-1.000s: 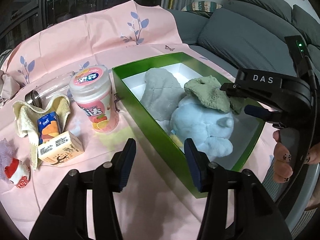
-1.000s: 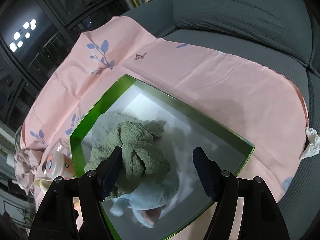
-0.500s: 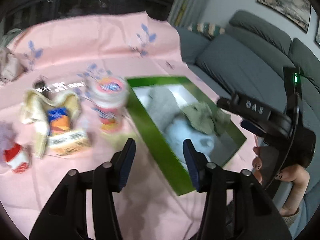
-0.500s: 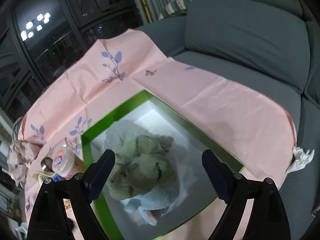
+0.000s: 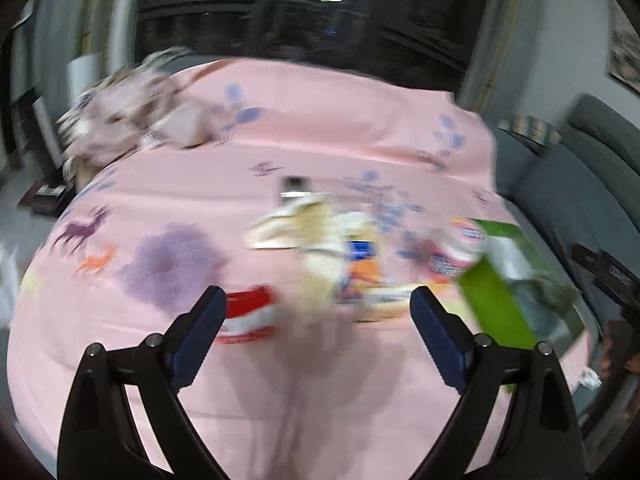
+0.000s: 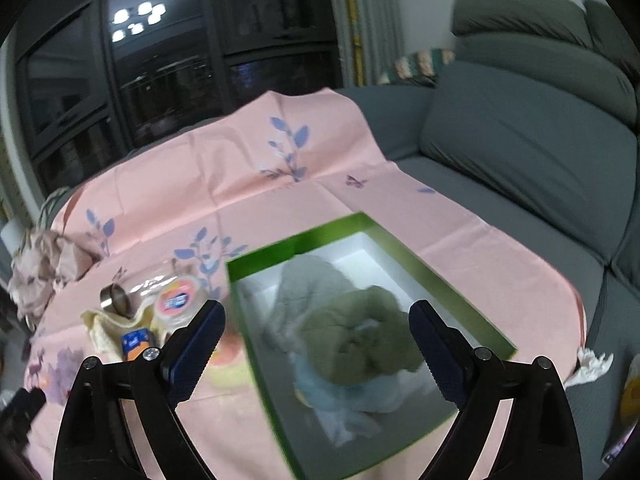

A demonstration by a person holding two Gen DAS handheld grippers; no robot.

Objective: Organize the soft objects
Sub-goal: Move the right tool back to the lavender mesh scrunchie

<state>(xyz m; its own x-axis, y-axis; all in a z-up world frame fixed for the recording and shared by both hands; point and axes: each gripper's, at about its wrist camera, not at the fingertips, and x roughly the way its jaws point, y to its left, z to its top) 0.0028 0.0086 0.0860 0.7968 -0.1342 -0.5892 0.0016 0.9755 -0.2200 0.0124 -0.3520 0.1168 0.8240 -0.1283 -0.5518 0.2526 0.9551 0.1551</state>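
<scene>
- Left tool [image 5: 316, 316], fingers spread wide apart, holding nothing, above the pink cloth [image 5: 280, 152] covering the bench.
- Right tool [image 6: 316, 332], likewise spread wide and holding nothing, above one green box [image 6: 432, 272] with a white inside.
- Three soft things in the box: one grey cloth [image 6: 304, 284] at the far end, one olive-green cloth [image 6: 360, 336] bunched on top of one pale blue plush toy [image 6: 352, 396], mostly covered.
- Left of the box: one pink-lidded cup [image 6: 178, 302], one cream towel [image 6: 106, 326], one small blue-and-orange carton [image 6: 136, 344] half hidden behind the tool, one metal-capped clear bottle [image 6: 116, 298].
- Left view heavily blurred: one red-and-white item [image 5: 250, 314] and one purple fuzzy patch [image 5: 172, 264], neither identifiable.
- One crumpled beige fabric [image 6: 36, 276] at the far left edge.
- One grey sofa [image 6: 520, 152] behind, cut off on the right.
</scene>
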